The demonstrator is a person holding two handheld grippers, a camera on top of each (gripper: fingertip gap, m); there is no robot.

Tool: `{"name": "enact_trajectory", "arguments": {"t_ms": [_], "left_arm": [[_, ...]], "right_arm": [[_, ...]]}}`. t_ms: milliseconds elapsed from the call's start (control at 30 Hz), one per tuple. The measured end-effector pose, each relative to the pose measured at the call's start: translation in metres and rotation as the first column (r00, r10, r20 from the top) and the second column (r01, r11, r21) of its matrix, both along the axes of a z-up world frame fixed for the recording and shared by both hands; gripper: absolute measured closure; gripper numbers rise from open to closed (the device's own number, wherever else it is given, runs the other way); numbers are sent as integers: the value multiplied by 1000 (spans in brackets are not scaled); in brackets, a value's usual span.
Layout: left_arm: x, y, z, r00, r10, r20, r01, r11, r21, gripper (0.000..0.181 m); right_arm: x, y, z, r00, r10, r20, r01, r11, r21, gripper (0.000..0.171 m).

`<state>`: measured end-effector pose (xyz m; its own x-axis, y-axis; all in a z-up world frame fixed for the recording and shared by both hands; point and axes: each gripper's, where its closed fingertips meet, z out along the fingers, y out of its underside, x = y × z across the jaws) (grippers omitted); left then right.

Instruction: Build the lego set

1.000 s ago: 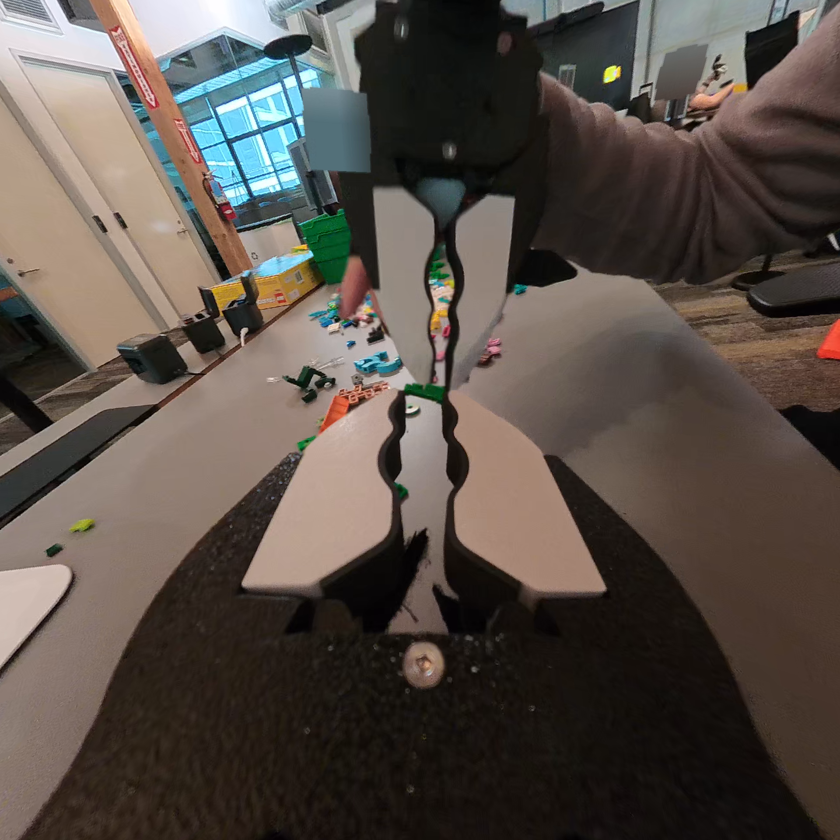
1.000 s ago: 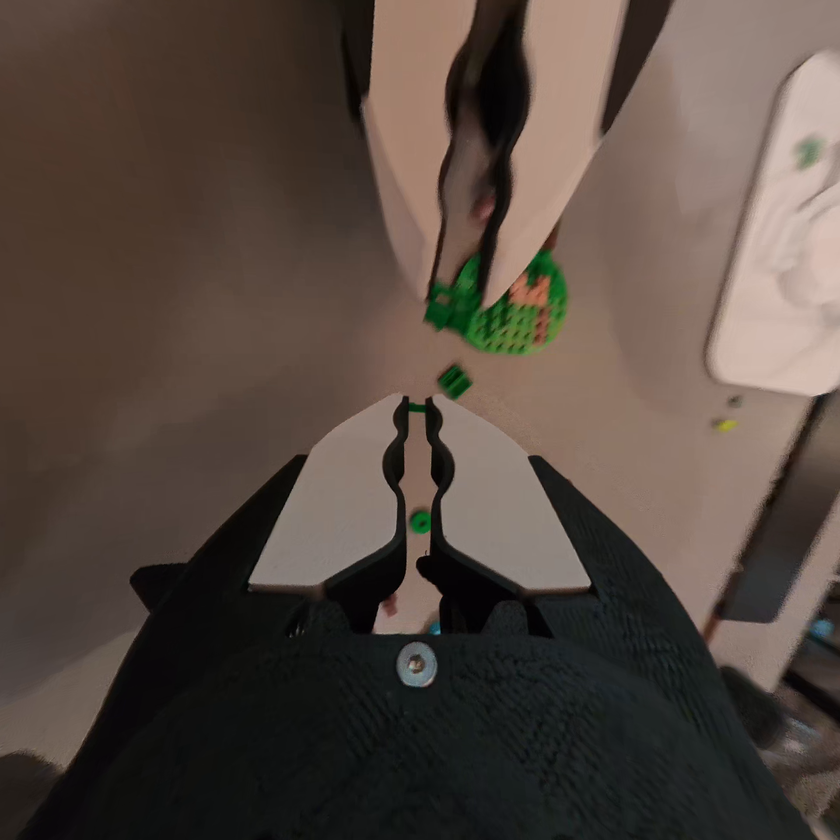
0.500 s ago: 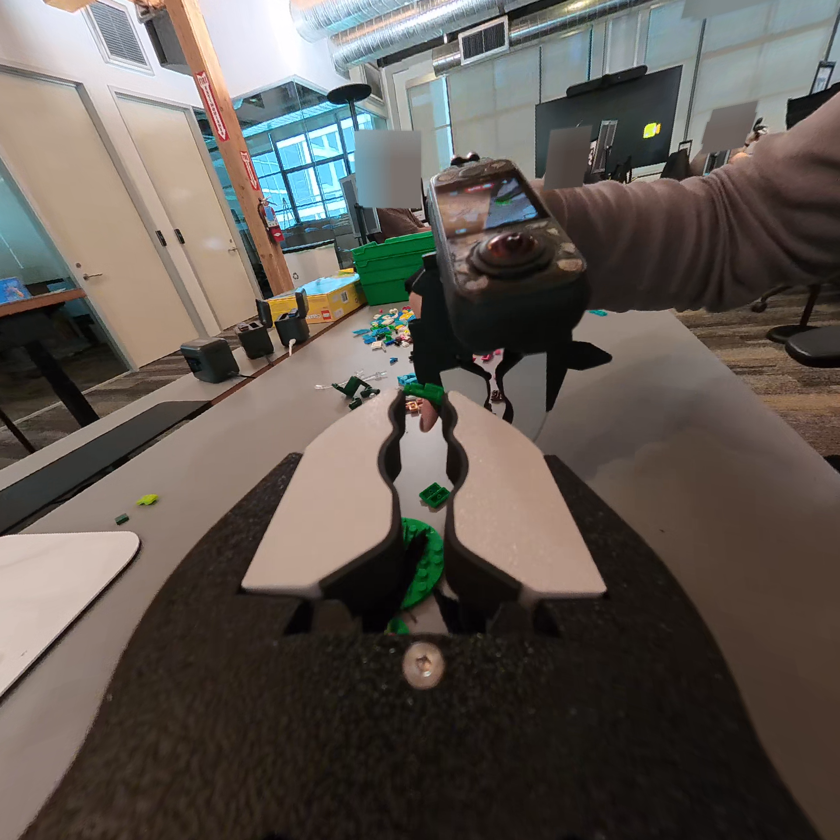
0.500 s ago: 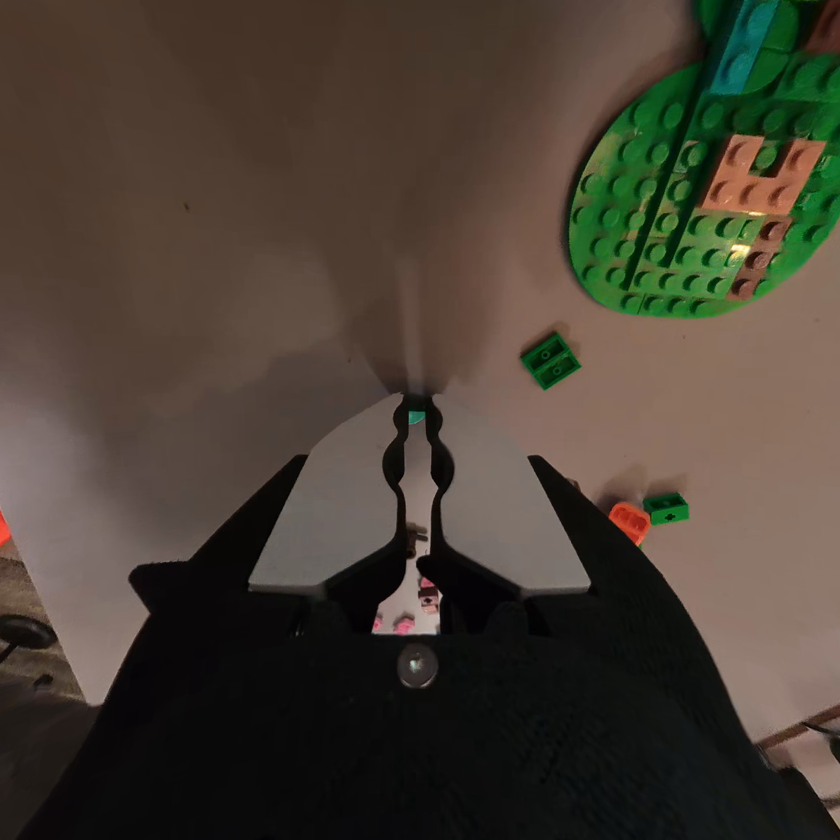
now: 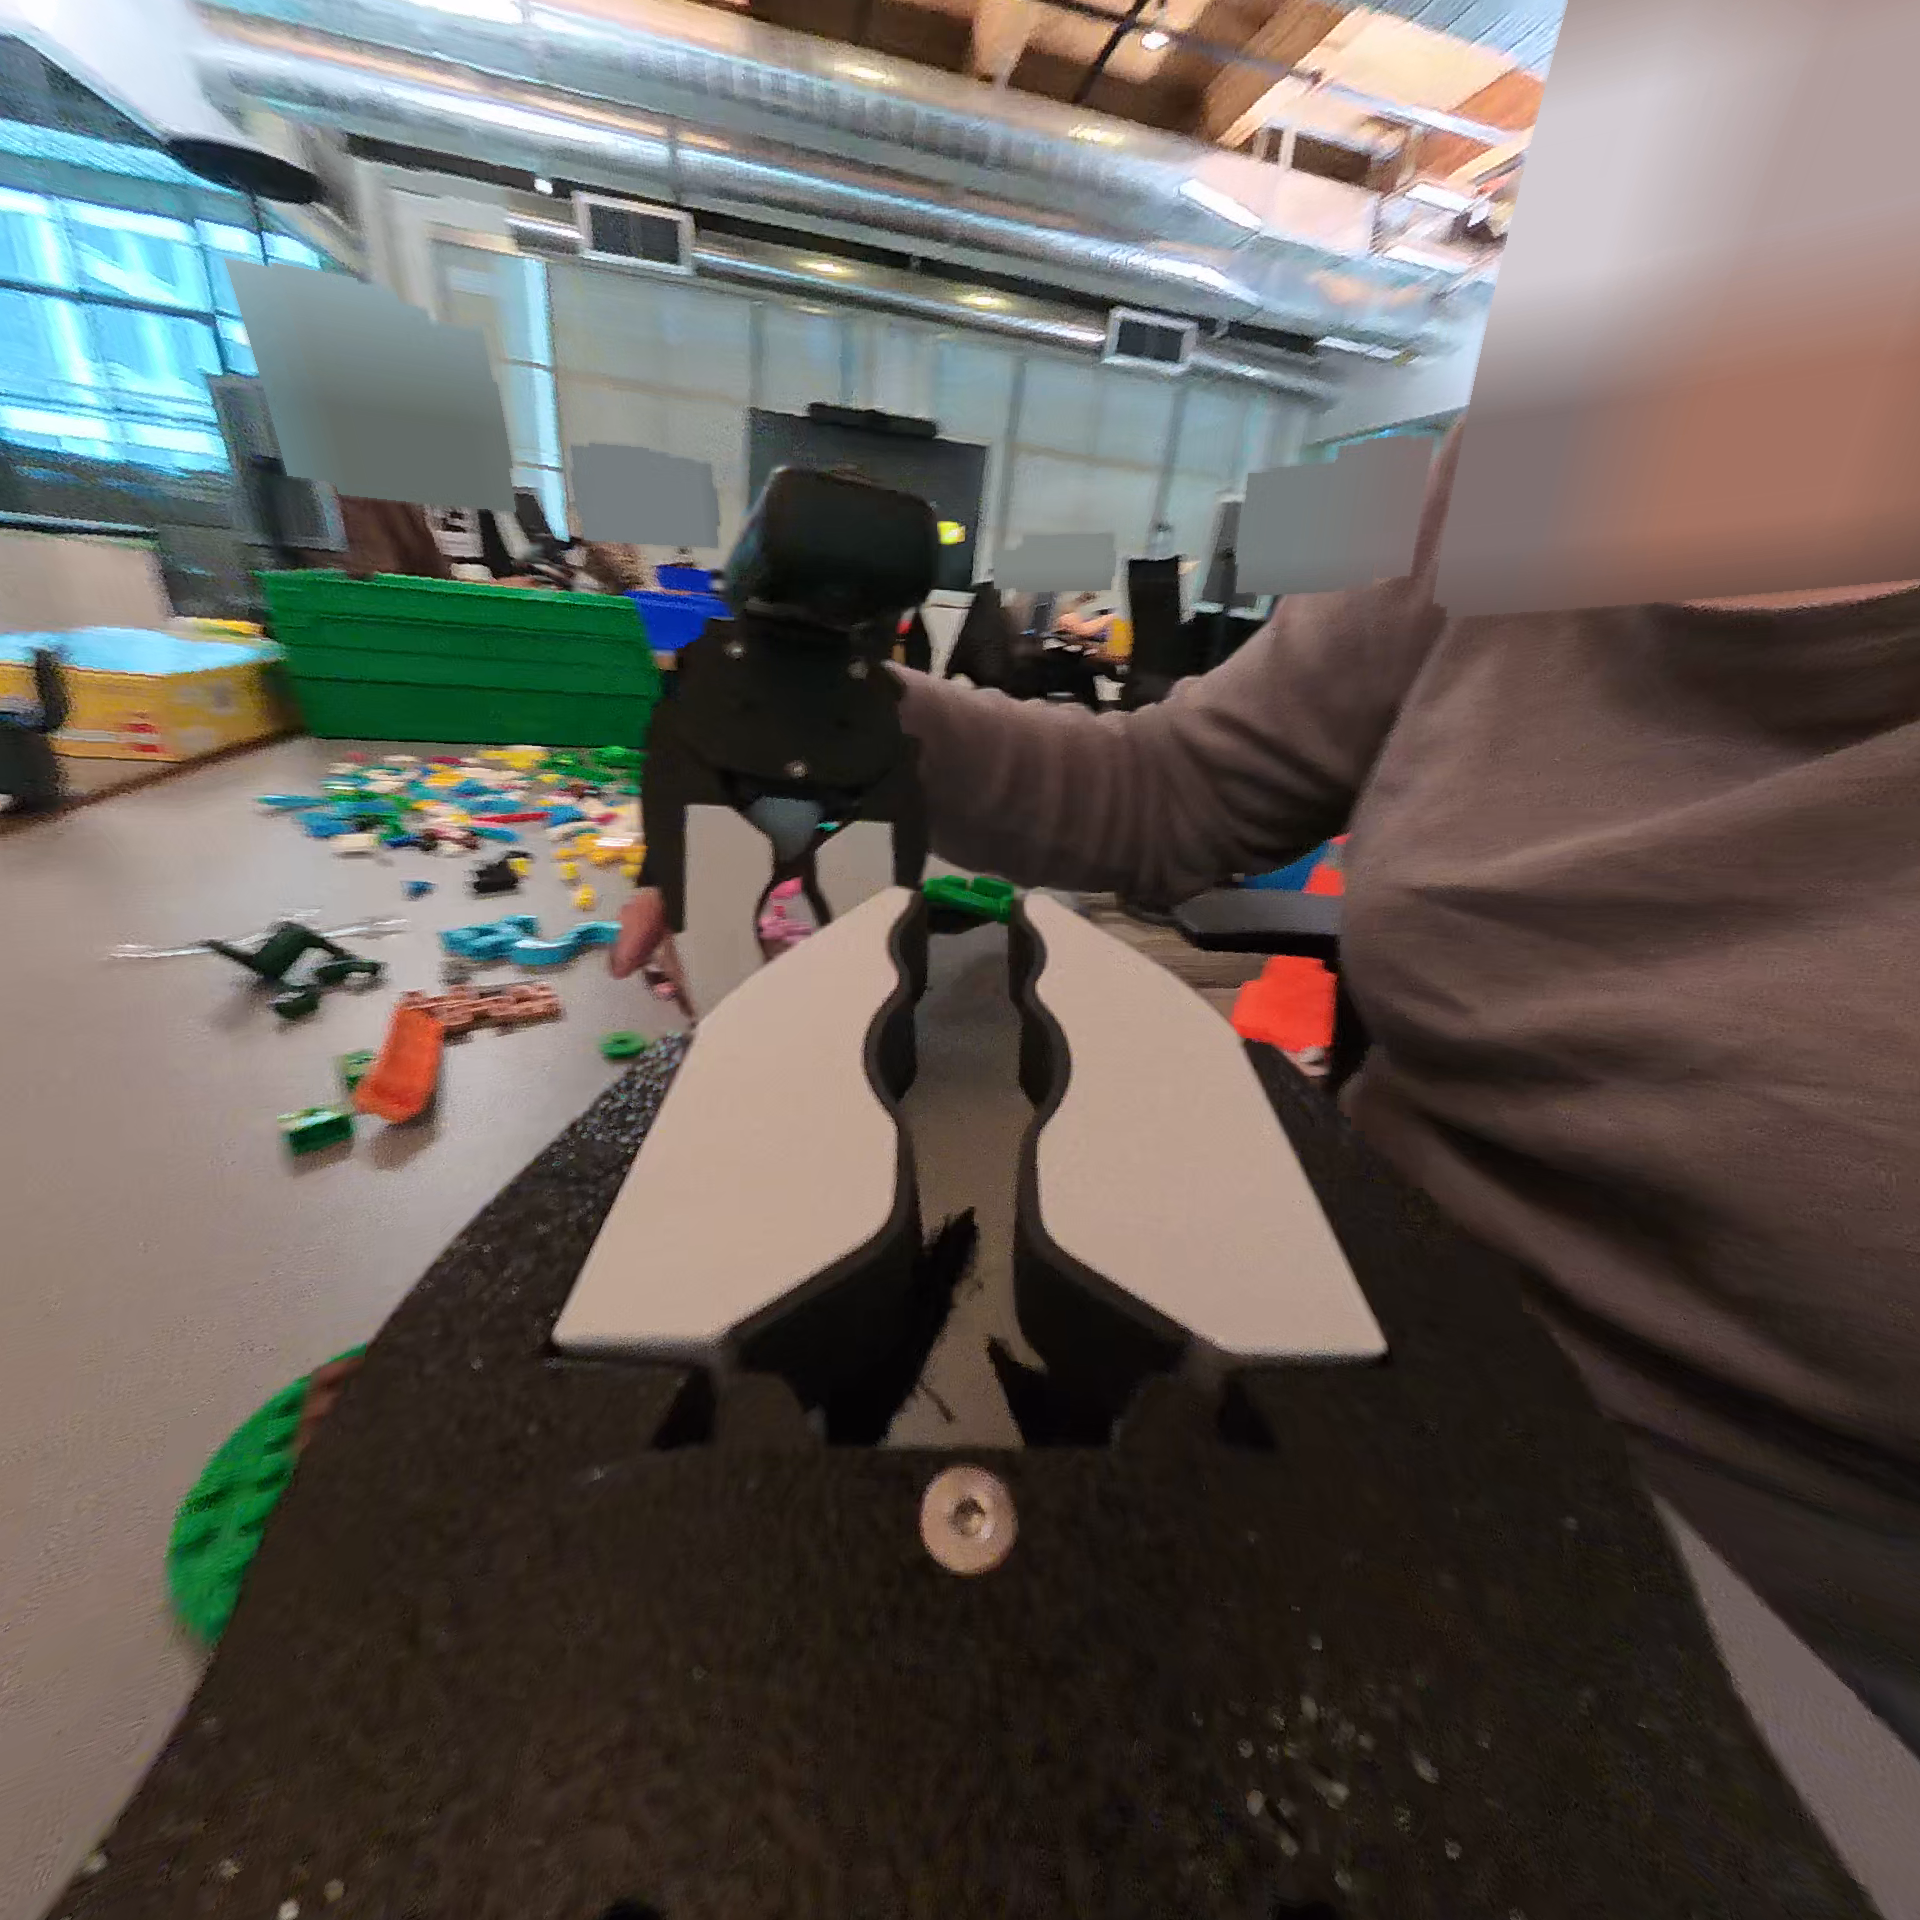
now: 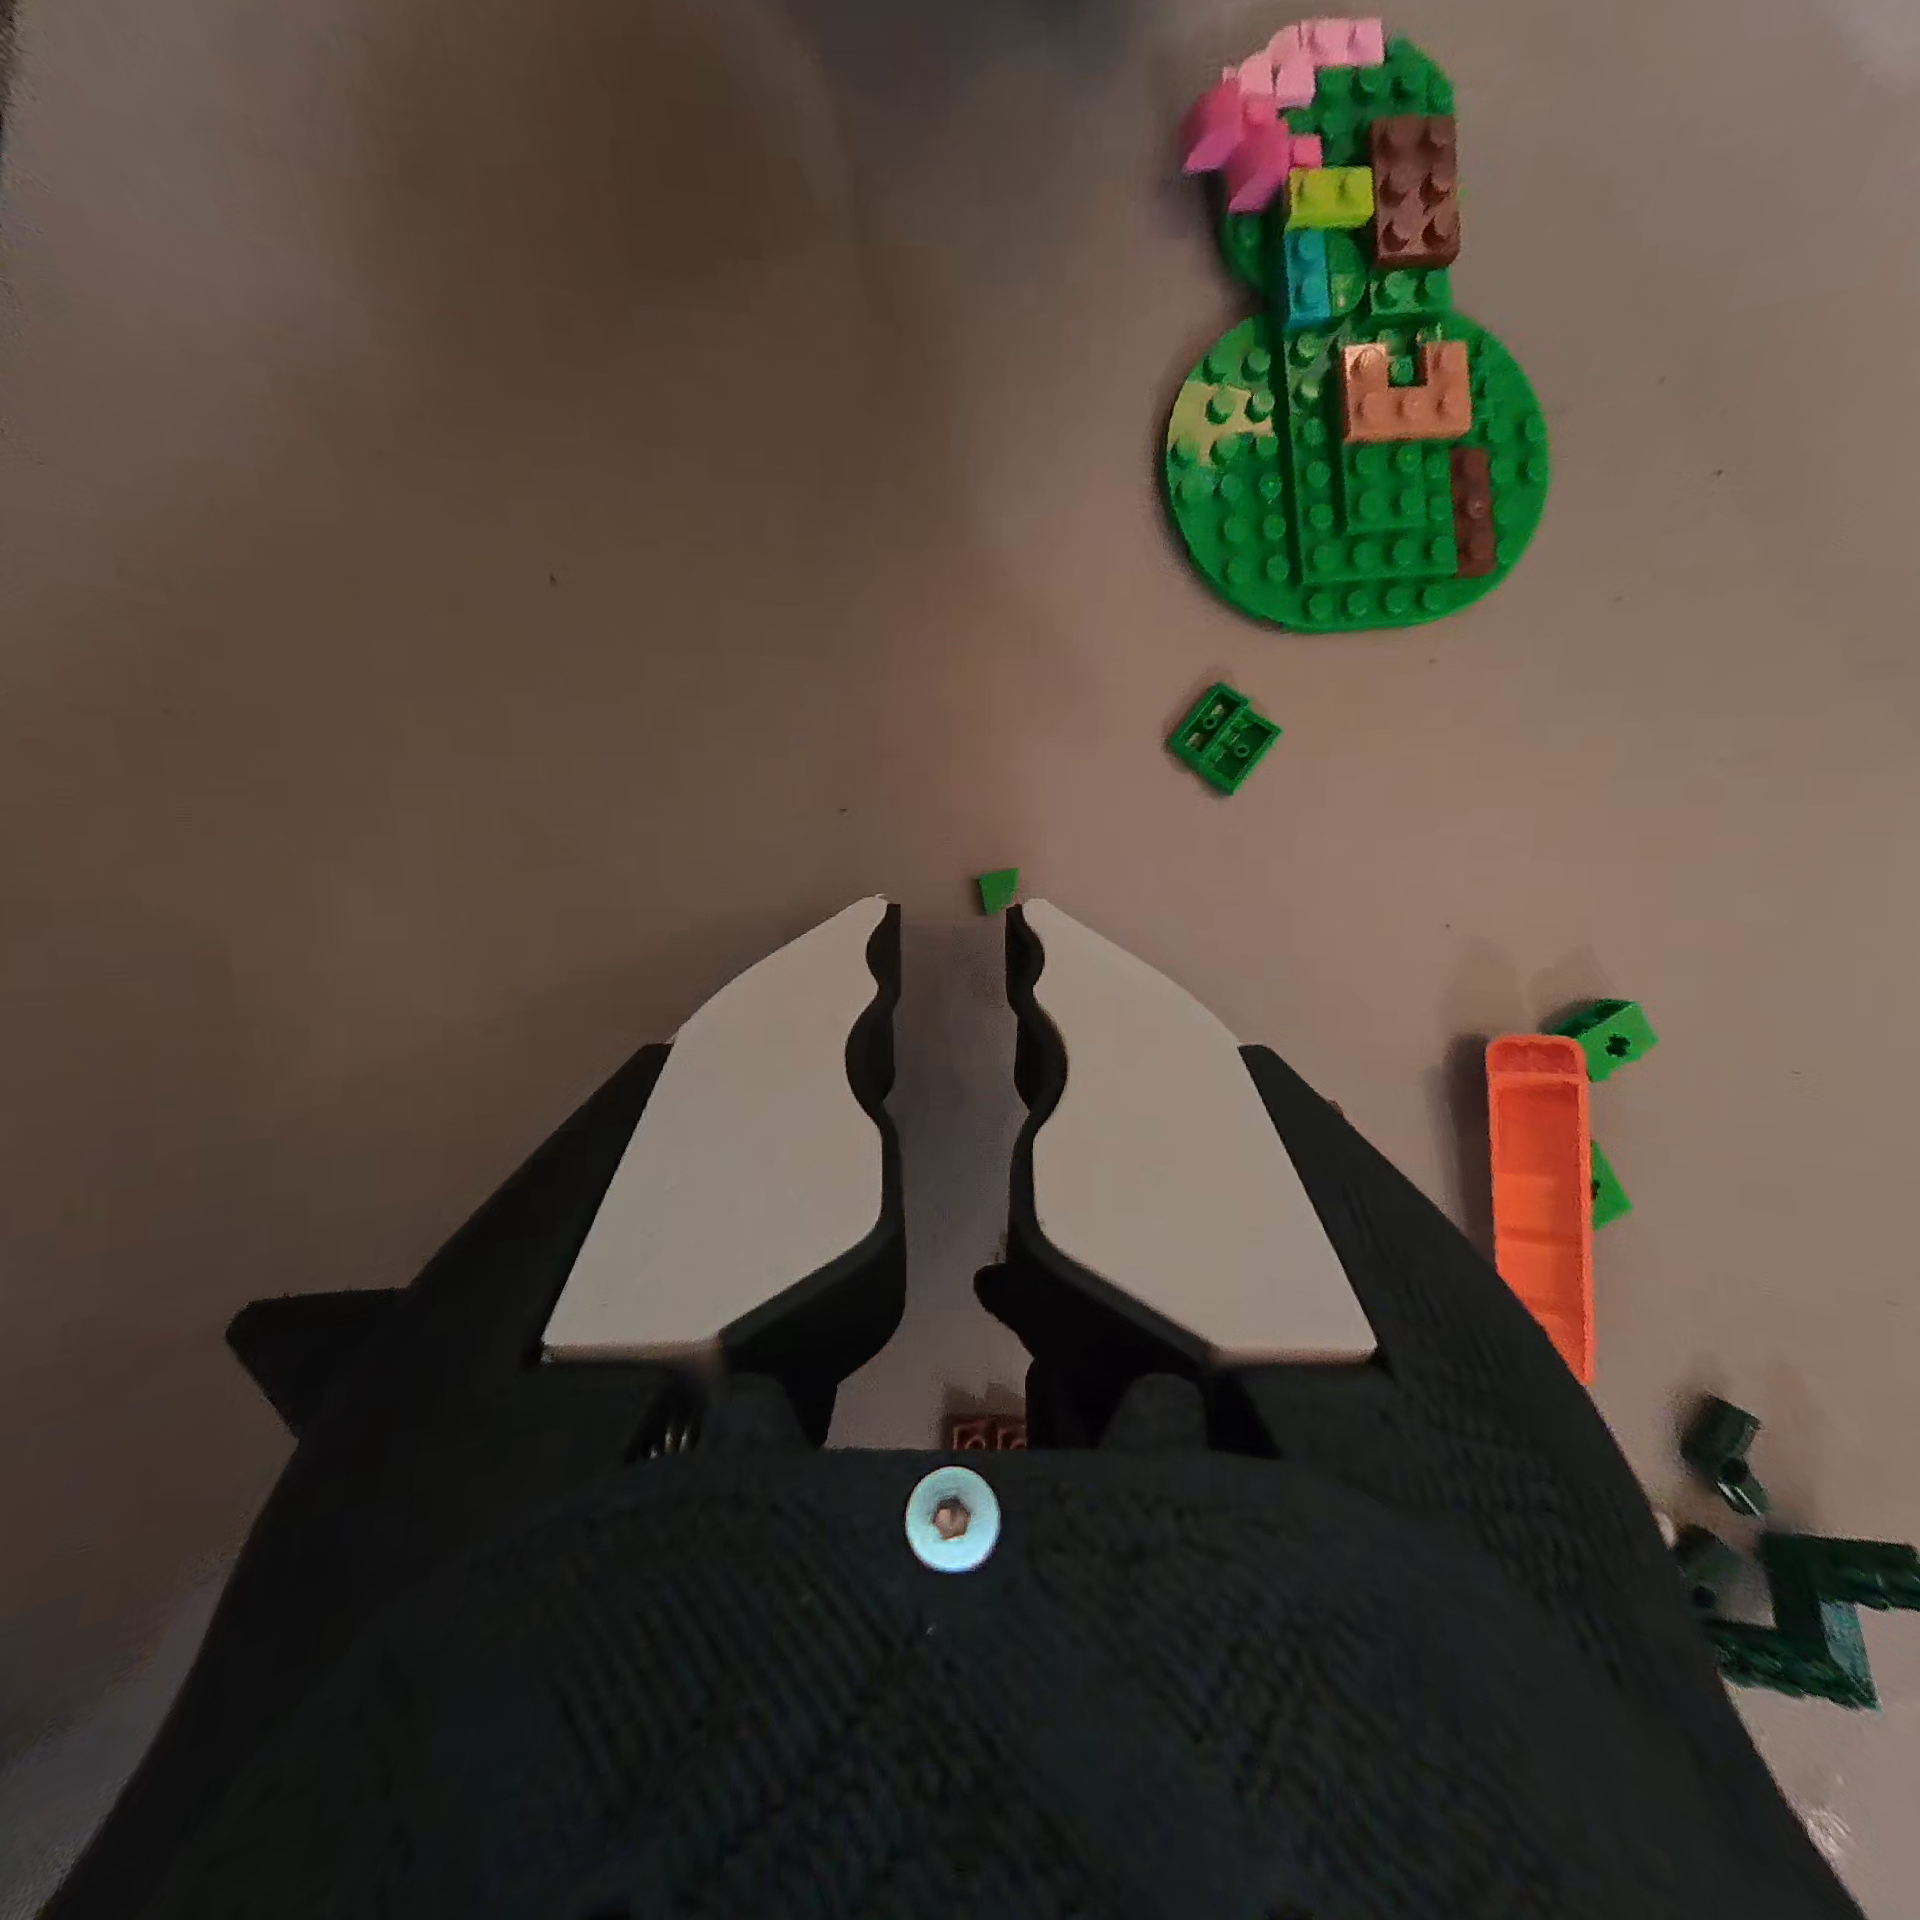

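My left gripper (image 5: 966, 914) is shut on a small green brick (image 5: 968, 896), held at its tips above the table. My right gripper (image 6: 953, 914) is open and empty, pointing down at the grey table (image 6: 520, 520). A tiny green piece (image 6: 997, 891) lies just beyond its tips. The green round baseplate build (image 6: 1351, 468), with pink, brown, tan, lime and teal bricks on it, lies to the upper right. Its edge also shows in the left wrist view (image 5: 239, 1507). A green two-by-two plate (image 6: 1224, 738) lies between the build and the tiny piece.
An orange piece (image 6: 1538, 1195), a green brick (image 6: 1605, 1034) and dark green parts (image 6: 1787, 1621) lie at the right. A pile of mixed bricks (image 5: 468, 800), green crates (image 5: 457, 665) and a yellow box (image 5: 135, 686) are farther along the table. A person's grey sleeve (image 5: 1143, 769) crosses on the right.
My right gripper has opened and let go of the tiny green piece, which now lies on the table, and it has lifted away. My left gripper has swung right, still holding the green brick.
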<state>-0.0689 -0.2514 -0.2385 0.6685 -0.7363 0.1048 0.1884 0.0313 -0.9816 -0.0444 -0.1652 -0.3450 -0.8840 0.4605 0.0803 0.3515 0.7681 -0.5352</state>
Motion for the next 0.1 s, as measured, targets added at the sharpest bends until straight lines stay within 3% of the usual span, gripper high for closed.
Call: {"name": "enact_trajectory", "arguments": {"t_ms": [33, 100], "left_arm": [[2, -2, 0, 999, -34, 17, 34, 999, -10, 167], [8, -7, 0, 996, -88, 30, 89, 996, -19, 167]], "right_arm": [[-1, 0, -2, 1000, 1, -10, -1, 1000, 2, 153], [-2, 2, -6, 1000, -4, 1, 4, 1000, -6, 154]]}}
